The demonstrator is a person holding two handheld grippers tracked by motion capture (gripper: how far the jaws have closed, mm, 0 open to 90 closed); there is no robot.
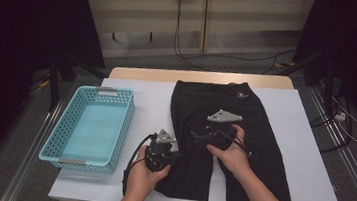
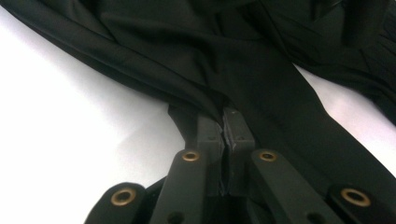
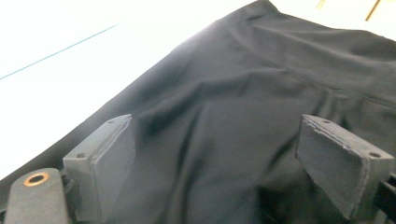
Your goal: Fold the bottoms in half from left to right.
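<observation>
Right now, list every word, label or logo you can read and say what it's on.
None can be read.
Small white mark on the black shorts, near the waistband: too small and blurred to read.
Basket: no text visible.

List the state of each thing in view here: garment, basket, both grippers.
black shorts: spread flat on the white table cover, left leg edge pinched up.
basket: upright, nothing inside.
left gripper: shut on the shorts' fabric.
right gripper: open above the shorts, nothing gripped.
</observation>
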